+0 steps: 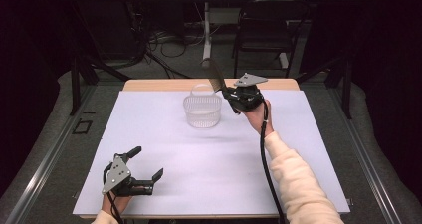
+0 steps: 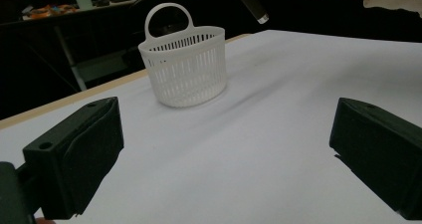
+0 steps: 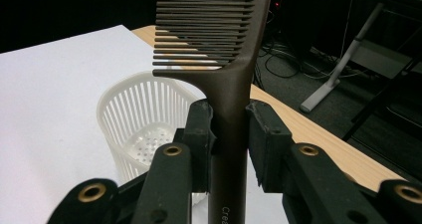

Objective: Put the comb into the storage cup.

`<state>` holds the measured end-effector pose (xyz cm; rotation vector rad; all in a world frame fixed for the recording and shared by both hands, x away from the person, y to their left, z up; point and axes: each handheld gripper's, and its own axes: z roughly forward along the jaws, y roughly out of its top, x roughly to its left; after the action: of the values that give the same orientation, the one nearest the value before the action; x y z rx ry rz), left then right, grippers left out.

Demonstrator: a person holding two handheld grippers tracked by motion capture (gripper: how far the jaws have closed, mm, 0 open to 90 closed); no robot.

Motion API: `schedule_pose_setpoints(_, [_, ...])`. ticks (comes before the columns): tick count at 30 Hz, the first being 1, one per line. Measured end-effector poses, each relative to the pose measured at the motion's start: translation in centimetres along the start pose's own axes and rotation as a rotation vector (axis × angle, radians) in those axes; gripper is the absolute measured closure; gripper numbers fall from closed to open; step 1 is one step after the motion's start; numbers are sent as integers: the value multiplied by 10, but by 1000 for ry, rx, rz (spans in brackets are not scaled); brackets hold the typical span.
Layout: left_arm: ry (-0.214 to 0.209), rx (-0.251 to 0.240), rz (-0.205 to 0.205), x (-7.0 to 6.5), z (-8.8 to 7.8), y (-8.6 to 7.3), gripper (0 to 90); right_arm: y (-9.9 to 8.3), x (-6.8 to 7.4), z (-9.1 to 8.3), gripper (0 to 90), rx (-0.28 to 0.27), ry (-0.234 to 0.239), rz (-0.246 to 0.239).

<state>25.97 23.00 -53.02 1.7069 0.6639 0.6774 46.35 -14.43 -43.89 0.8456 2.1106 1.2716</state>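
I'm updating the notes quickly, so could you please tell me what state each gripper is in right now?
Left gripper: open, holding nothing, low over the table.
Right gripper: shut on the brown comb, beside the white basket.

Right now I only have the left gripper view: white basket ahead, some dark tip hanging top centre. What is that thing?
Observer: A dark brown comb. The right gripper is shut on its handle, teeth end up.
Operator: Where is it relative to the basket?
Observer: High view puts the comb above the basket, off its far right rim, tilted and not inside.
Operator: Anything in the basket already?
Observer: The right gripper view looks in through the top: the part of the perforated floor it shows is bare.
Operator: And my own gripper?
Observer: The left gripper rests low at the near left of the table, jaws open, nothing between them.
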Motion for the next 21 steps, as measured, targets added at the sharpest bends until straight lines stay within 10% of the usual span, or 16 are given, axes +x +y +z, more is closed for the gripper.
schedule_pose_setpoints(21, [0, -2, 0, 0, 0, 0, 6, 13, 6, 2, 725, -28, -9, -38])
